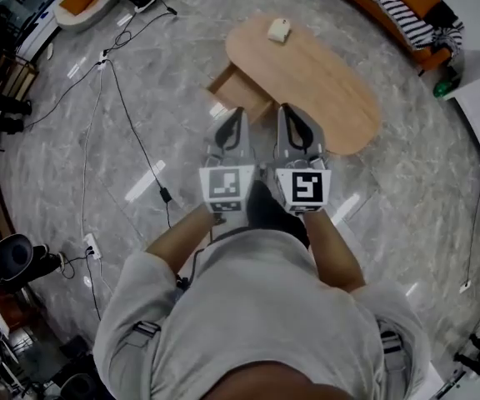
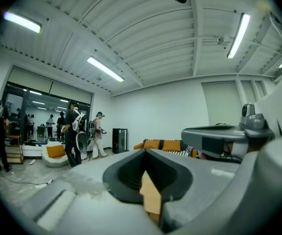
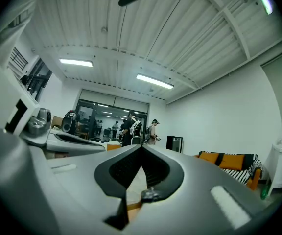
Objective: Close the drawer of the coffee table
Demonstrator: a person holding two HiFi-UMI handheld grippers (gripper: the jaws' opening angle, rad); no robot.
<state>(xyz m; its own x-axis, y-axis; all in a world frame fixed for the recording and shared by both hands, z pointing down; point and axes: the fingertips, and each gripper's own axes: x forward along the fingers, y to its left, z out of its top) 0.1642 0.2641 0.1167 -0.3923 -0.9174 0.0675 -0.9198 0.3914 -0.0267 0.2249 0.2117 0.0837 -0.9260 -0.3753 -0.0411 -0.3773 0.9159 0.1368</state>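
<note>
- Both tongs are level and side by side, pointing at the coffee table (image 1: 327, 90).
- Left gripper (image 1: 238, 115): jaws together, nothing between them.
- Right gripper (image 1: 288, 111): jaws together, empty.
- The drawer (image 1: 236, 88) stands pulled out on the table's near-left side, at the left tips; I cannot tell if they touch.

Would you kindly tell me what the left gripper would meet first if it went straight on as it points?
Probably the open drawer of the coffee table: the left gripper, jaws shut, points at its front, though depth is unclear.
</note>
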